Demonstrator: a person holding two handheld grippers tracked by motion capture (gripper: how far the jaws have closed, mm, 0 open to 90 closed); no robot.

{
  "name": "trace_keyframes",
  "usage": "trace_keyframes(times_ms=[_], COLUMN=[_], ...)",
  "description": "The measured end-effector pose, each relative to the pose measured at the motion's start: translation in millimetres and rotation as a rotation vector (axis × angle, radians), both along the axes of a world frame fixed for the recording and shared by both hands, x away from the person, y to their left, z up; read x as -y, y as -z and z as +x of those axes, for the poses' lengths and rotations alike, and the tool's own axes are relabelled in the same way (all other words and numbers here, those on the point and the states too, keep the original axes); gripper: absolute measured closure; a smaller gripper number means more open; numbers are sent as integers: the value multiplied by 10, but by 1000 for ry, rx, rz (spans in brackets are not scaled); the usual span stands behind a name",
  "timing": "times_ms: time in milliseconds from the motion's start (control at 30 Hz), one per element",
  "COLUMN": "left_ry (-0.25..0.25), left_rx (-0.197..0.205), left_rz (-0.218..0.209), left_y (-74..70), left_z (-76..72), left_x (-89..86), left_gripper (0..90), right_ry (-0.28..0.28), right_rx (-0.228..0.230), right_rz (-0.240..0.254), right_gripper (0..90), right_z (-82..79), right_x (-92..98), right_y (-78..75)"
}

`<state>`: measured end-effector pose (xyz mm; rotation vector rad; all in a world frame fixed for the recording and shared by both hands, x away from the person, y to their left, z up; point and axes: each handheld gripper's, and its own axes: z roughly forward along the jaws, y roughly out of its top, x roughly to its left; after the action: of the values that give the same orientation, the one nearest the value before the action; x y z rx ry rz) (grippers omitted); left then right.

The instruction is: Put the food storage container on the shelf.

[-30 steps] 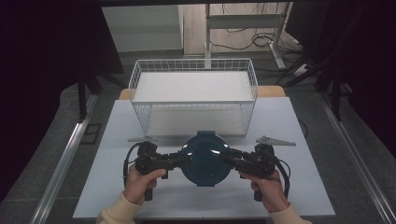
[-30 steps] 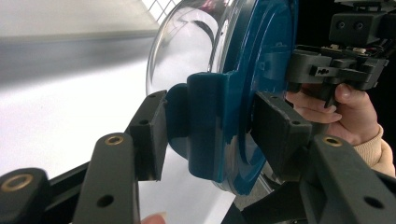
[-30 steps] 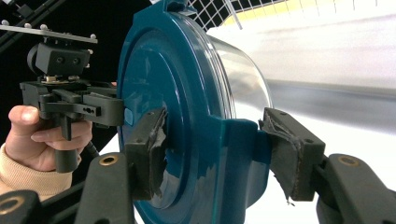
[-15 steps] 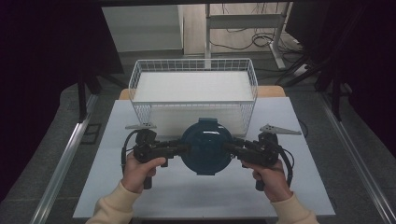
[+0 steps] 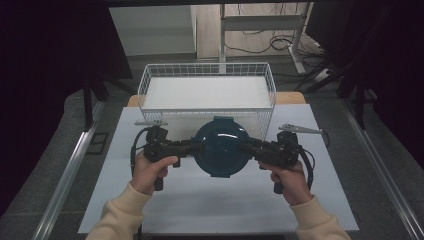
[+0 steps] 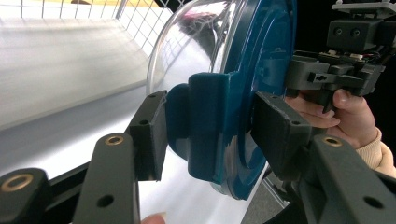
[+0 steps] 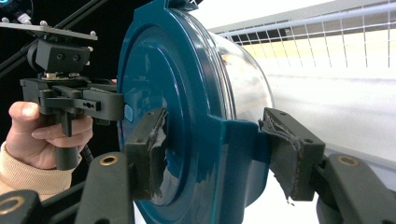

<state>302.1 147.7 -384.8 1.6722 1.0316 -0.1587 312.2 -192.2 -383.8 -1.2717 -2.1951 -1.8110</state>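
White table (image 5: 210,200): one lidded container (image 5: 220,145), two grippers.

1. The place looked like a lab or test room set up for recording, not a home.
2. A white table (image 5: 150,210) stood on a grey carpeted floor (image 5: 60,130), flanked by metal rails (image 5: 70,170).
3. Black curtains (image 5: 45,60) closed off both sides.
4. Loose cables (image 5: 260,42) lay on the floor behind, near a metal desk frame (image 5: 222,30).
5. A white wire basket (image 5: 207,70) sat at the table's far edge.
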Motion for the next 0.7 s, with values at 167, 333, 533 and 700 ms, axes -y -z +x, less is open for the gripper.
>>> trace_keyframes(times_ms=[167,333,533,700], left_ry=[-5,-8,-3,-10], left_rx=[15,30,33,38], left_rz=[3,-3,-25,-31], left_y=[-93,-180,-236,-276], left_z=[42,85,154,184], left_x=[-5,-22,-46,-65], left_gripper=[473,473,473,473], right_ry=[-1,-8,-7,-11], right_rx=[5,13,34,37], right_rz=[4,-2,-24,-28], right_gripper=[421,421,421,421], right_z=[37,74,135,178], right_x=[-4,-17,-39,-58], right_y=[-57,-143,-278,-343])
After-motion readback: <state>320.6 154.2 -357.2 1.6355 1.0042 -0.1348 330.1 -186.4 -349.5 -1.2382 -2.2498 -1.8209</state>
